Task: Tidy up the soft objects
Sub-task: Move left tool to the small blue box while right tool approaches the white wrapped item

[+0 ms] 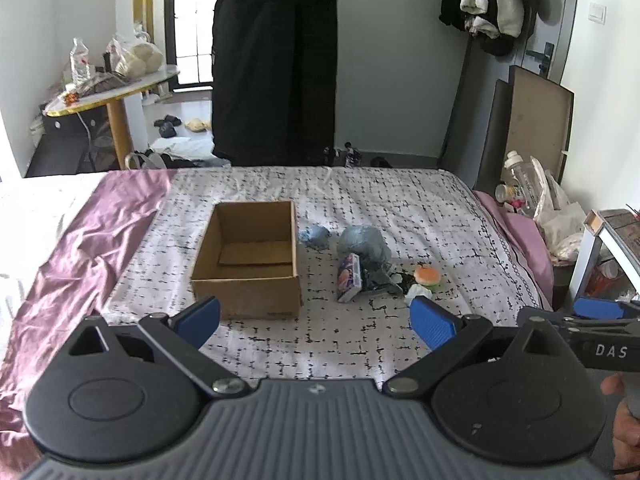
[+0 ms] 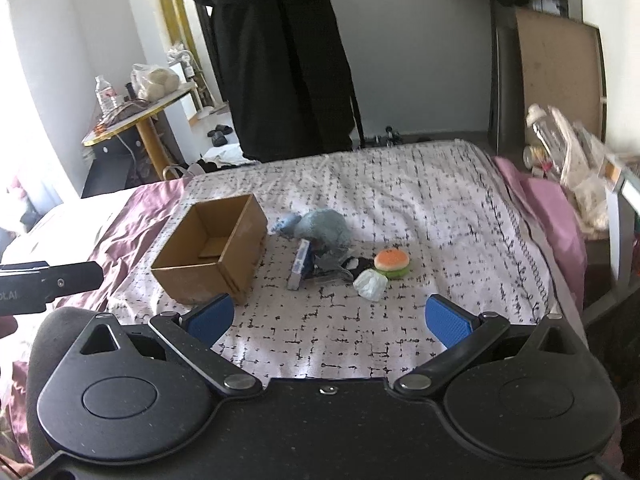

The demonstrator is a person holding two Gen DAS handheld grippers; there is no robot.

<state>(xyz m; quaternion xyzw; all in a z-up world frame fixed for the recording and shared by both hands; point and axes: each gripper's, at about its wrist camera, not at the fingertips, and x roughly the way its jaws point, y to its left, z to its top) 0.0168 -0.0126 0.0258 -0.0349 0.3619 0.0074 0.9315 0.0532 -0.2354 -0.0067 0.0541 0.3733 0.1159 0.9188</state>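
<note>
An empty brown cardboard box [image 1: 248, 256] [image 2: 212, 254] stands open on the patterned bedspread. To its right lies a loose pile: a small blue cloth [image 1: 316, 236] [image 2: 286, 222], a larger blue-grey plush bundle [image 1: 364, 244] [image 2: 326, 226], a tissue pack [image 1: 349, 278] [image 2: 299, 270], a burger-shaped plush [image 1: 427, 277] [image 2: 392, 263] and a crumpled white bag [image 2: 370, 284]. My left gripper [image 1: 316, 322] hovers open near the bed's front, facing the box and pile. My right gripper [image 2: 330, 318] is open too, nothing between its fingers, short of the pile.
A person in dark clothes [image 1: 276, 60] stands at the far side of the bed. A pink sheet [image 1: 88, 236] covers the bed's left part. A round side table [image 1: 112, 88] with a bottle stands at the far left. Bags and bottles [image 1: 536, 192] crowd the right edge.
</note>
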